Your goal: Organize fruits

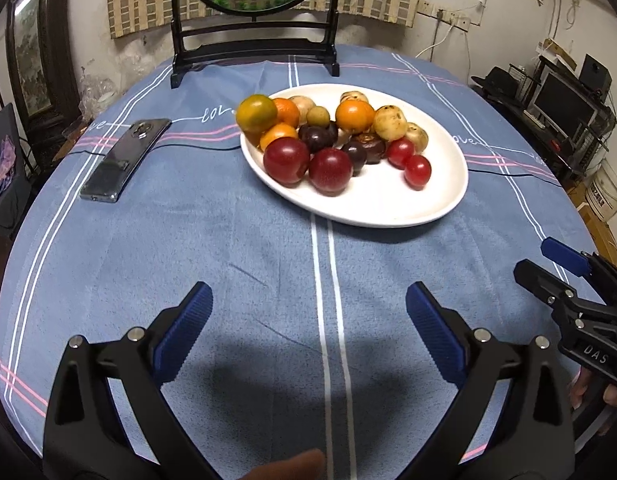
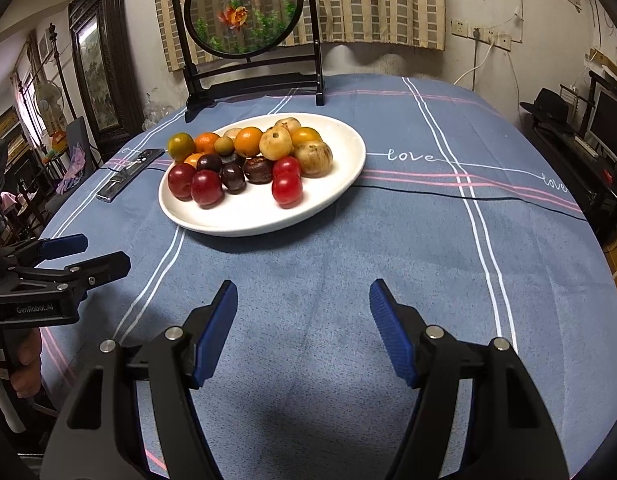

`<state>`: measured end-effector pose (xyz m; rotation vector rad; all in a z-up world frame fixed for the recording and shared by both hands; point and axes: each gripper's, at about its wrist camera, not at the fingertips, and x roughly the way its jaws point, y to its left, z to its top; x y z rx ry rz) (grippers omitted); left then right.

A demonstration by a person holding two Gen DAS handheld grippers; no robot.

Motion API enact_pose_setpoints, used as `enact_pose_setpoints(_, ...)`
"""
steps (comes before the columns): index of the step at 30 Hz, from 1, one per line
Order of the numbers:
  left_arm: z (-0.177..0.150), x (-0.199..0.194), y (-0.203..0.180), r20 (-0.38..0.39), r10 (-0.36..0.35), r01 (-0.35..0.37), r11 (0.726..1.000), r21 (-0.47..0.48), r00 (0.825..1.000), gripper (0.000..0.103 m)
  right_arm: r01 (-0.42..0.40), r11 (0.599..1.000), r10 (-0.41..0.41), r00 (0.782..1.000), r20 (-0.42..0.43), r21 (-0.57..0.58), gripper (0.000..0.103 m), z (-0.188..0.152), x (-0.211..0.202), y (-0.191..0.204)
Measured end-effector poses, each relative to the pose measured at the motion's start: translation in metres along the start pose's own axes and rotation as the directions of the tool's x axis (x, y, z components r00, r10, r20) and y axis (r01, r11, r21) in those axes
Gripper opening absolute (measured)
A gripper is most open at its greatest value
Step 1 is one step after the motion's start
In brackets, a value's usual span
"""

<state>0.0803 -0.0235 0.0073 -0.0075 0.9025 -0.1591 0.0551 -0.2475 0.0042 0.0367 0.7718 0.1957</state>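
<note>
While both grippers hovered over the blue tablecloth [image 1: 228,240], the white oval plate [image 1: 388,208] sat mid-table holding all the fruit: red plums [image 1: 286,160], oranges [image 1: 354,116], dark, possibly mangosteen, pieces [image 1: 318,136]. Left gripper [image 1: 308,332] and right gripper [image 2: 304,328] stood wide apart, holding nothing. A phone [image 1: 124,160] lay left of the plate.

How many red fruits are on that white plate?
4. Two bigger red ones sit side by side at the plate's front left; two smaller ones sit together further right. More could hide behind the pile.
</note>
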Motion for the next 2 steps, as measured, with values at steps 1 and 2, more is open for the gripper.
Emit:
enact_pose_setpoints(1, -0.0005, 0.0012, 0.0005, -0.003, 0.002, -0.002, 1.0, -0.002, 1.0, 0.099, 0.001, 1.0, -0.001, 1.0, -0.002, 0.001, 0.069, -0.0002, 0.0005, -0.0004)
enact_pose_setpoints(2, -0.0014, 0.0032, 0.0017, -0.009, 0.003, -0.003, 1.0, -0.005, 1.0, 0.099, 0.003, 1.0, -0.003, 1.0, -0.006, 0.002, 0.069, -0.0004, 0.0013, -0.0008)
